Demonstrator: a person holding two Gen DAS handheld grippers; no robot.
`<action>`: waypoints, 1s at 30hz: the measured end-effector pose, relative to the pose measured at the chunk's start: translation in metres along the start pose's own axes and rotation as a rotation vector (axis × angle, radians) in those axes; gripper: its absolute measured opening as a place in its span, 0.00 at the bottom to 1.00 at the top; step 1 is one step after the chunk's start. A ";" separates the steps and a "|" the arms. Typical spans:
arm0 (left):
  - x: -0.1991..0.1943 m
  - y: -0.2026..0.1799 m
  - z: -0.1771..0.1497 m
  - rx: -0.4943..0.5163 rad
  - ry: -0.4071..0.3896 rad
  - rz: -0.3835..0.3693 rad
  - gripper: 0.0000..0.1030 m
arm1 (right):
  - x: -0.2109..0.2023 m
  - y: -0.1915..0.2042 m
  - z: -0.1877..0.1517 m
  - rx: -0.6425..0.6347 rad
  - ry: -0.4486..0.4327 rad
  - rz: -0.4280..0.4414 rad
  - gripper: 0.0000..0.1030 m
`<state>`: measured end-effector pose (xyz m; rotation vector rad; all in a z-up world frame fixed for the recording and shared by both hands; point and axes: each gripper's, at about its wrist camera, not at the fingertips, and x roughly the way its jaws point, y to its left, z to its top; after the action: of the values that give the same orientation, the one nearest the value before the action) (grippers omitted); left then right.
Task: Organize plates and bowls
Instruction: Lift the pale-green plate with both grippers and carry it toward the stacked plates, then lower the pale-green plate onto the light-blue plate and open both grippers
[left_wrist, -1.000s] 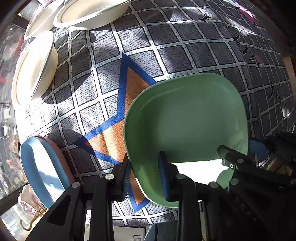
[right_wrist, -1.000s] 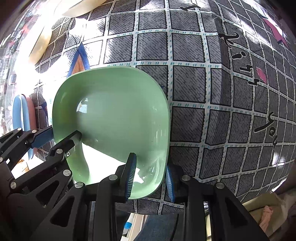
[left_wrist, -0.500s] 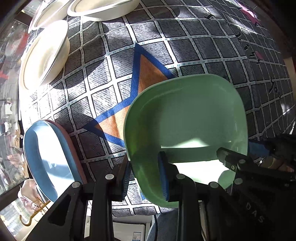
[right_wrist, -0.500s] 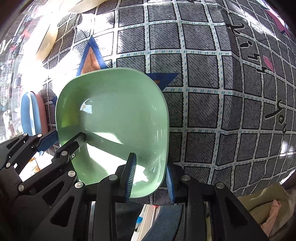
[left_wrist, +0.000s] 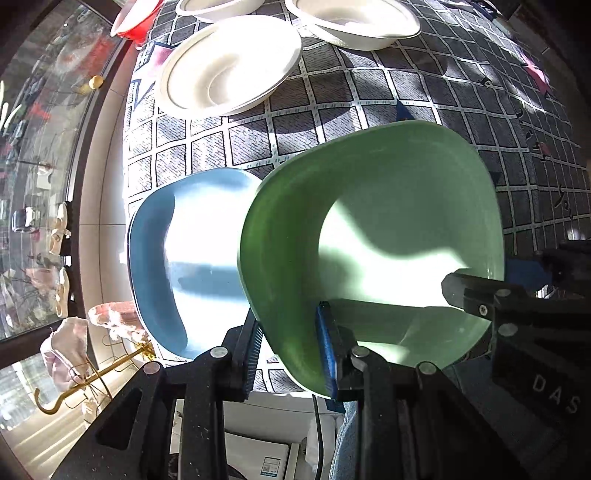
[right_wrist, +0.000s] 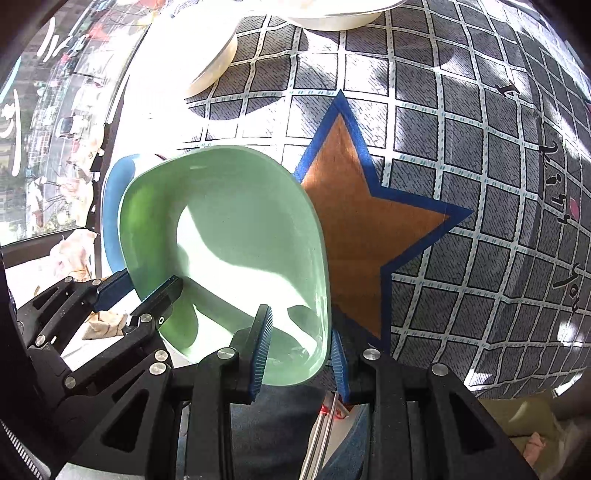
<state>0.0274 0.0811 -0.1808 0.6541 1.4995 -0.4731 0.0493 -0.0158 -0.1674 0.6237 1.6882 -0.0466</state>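
Left wrist: green plate (left_wrist: 373, 221) rim pinched between both closed tongs (left_wrist: 291, 354), beside blue plate (left_wrist: 184, 258).

green plate (left_wrist: 388, 206) carried left, overlapping blue plate (left_wrist: 173, 240)

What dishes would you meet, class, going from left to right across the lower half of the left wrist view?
Blue dish → green dish, clamped at its near rim by the left gripper and at its right rim by the right gripper.

Layout: dishes on counter.
Square plate (left_wrist: 373, 236) overlaps the plate stack (left_wrist: 166, 258) on its left; three round bowls (left_wrist: 229, 66) lie behind, well apart.
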 end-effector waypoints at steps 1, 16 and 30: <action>0.000 0.014 -0.001 -0.021 0.001 0.004 0.29 | 0.001 0.008 0.003 -0.010 0.002 0.008 0.32; 0.021 0.149 -0.001 -0.186 -0.021 0.086 0.29 | 0.035 0.062 0.029 -0.049 0.071 0.080 0.32; 0.022 0.188 -0.001 -0.318 -0.035 0.075 0.72 | 0.019 0.036 0.028 0.002 0.049 0.123 0.81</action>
<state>0.1512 0.2238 -0.1833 0.4471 1.4707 -0.1808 0.0878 0.0115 -0.1803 0.7342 1.6940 0.0550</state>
